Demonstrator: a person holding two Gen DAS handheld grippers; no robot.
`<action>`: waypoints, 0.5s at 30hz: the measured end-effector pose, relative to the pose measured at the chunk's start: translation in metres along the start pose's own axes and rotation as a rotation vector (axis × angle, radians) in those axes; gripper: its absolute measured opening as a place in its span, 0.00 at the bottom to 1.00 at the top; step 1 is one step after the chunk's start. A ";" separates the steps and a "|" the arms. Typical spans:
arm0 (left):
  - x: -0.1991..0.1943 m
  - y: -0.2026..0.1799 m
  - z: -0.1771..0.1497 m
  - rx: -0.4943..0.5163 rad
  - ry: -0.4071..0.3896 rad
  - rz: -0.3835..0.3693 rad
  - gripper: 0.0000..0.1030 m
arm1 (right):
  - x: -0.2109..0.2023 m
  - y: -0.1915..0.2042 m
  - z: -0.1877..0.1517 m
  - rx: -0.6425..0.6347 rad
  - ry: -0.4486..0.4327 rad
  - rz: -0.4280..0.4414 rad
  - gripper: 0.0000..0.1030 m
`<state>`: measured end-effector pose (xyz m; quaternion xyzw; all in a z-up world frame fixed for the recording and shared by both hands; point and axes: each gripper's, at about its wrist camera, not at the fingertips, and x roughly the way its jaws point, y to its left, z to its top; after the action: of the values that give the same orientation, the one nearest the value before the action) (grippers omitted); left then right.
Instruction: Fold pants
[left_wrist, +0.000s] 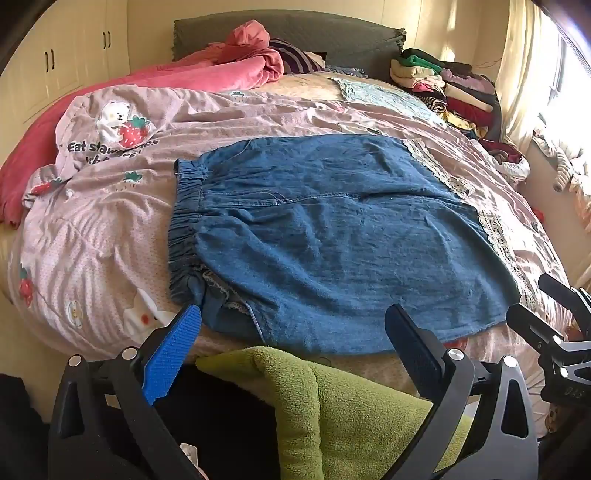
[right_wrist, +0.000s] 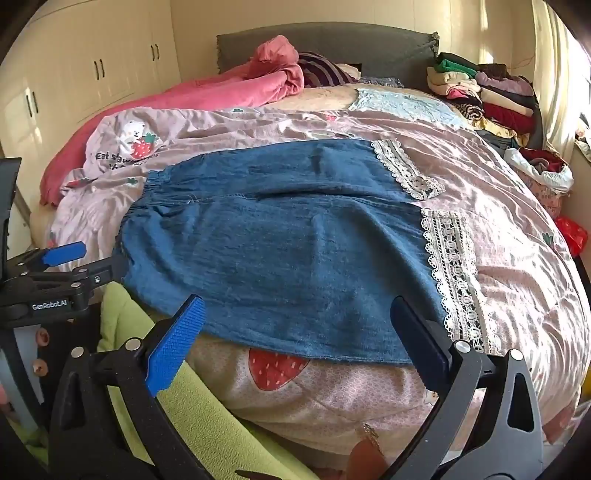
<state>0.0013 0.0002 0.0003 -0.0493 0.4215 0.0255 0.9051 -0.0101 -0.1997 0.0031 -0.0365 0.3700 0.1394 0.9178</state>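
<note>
The denim pants (left_wrist: 332, 236) lay spread flat on the bed's pink quilt (left_wrist: 110, 229), waistband left, lace hems right, apparently unfolded. Left gripper (left_wrist: 291, 332) and right gripper (right_wrist: 295, 325) hovered at the near edge, jaws apart, holding nothing.

pink strawberry-print quilt (left_wrist: 295, 110) covering bed | crumpled rose-pink blanket (left_wrist: 236, 59) by grey padded headboard (left_wrist: 295, 33) | stacked folded clothes (left_wrist: 454, 85) far right | cream wardrobe doors (right_wrist: 92, 74) left

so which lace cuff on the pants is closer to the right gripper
The near leg's lace cuff, running down toward the right gripper. The far lace cuff lies farther up the bed.
</note>
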 end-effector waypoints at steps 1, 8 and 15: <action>0.000 0.000 0.000 0.000 0.000 -0.001 0.96 | 0.000 0.000 0.000 0.000 0.000 0.000 0.92; -0.003 0.002 -0.002 0.001 -0.001 -0.003 0.96 | 0.000 0.001 0.000 -0.003 -0.002 -0.004 0.92; -0.006 0.003 -0.002 0.001 -0.005 -0.003 0.96 | -0.001 0.001 0.000 -0.004 -0.003 -0.005 0.92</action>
<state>-0.0041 0.0025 0.0032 -0.0493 0.4194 0.0241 0.9061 -0.0109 -0.1985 0.0039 -0.0393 0.3684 0.1378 0.9186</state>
